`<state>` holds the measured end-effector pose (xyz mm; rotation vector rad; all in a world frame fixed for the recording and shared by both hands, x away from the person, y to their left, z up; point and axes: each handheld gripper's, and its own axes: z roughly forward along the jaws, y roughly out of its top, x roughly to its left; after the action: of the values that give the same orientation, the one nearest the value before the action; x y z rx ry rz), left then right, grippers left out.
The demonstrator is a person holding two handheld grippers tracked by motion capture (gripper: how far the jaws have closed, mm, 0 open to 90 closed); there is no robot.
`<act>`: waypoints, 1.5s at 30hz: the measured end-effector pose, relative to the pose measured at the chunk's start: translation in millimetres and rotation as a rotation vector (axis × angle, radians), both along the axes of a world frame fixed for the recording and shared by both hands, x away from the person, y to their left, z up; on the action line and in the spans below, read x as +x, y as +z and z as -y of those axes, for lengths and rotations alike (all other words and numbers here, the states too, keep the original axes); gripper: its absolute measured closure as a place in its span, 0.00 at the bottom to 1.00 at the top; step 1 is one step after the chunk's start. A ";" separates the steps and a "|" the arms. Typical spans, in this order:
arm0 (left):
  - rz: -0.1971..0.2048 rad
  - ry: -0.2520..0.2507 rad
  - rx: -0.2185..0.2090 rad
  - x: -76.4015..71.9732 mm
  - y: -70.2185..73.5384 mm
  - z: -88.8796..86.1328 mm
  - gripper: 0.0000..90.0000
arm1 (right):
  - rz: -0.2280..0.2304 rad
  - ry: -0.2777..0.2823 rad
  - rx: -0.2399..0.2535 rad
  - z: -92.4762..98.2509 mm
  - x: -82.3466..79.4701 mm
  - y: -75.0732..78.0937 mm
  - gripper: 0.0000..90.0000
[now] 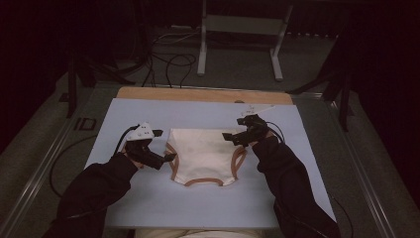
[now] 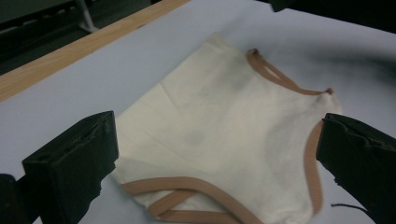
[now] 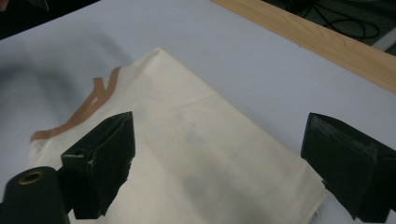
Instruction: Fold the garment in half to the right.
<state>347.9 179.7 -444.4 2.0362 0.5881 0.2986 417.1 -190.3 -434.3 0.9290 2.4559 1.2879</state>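
A cream garment with brown trim [image 1: 204, 154] lies flat in the middle of the pale blue board [image 1: 148, 198]. My left gripper [image 1: 165, 146] hovers at the garment's left edge, jaws wide open with nothing between them. The left gripper view looks across the cloth [image 2: 224, 140] with crossed brown bands [image 2: 182, 205] near the bottom. My right gripper [image 1: 232, 132] stands open at the garment's upper right corner. Its own view has the cream cloth [image 3: 201, 158] between and beyond the spread jaws, with brown trim [image 3: 88, 107] at the left.
A wooden strip [image 1: 203, 94] borders the board's far edge. Beyond it stand a white metal frame [image 1: 242, 29] and loose black cables [image 1: 168, 62] on the dark floor. Metal rails [image 1: 39, 173] run along both sides of the table.
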 end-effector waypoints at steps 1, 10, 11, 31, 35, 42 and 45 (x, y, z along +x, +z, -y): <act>0.006 -0.014 -0.003 -5.3 1.0 0.3 0.00 | 0.005 0.011 0.003 -4.0 0.2 2.8 0.11; 0.025 -0.060 0.026 -23.0 -5.2 4.9 0.00 | 0.010 0.051 0.007 -23.4 2.0 8.7 0.11; 0.025 -0.072 0.024 -25.1 -7.0 5.1 0.00 | 0.010 0.061 0.004 -28.4 2.9 9.6 0.11; -0.037 -0.201 0.141 -37.8 -45.9 24.9 0.01 | -0.039 0.148 0.000 -79.6 11.7 -8.0 0.11; -0.041 -0.218 0.167 -37.3 -52.3 27.4 0.04 | -0.045 0.158 -0.003 -84.8 12.6 -12.1 0.11; -0.083 -0.277 0.222 -32.4 -61.0 34.0 0.22 | -0.062 0.169 -0.013 -93.2 13.5 -19.1 0.11; -0.088 -0.293 0.244 -29.2 -66.1 37.7 0.30 | -0.067 0.176 -0.018 -96.4 13.3 -21.6 0.11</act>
<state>318.7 142.0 -510.5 2.3454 0.3100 0.1097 430.4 -93.9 -455.9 0.7784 2.6479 1.3053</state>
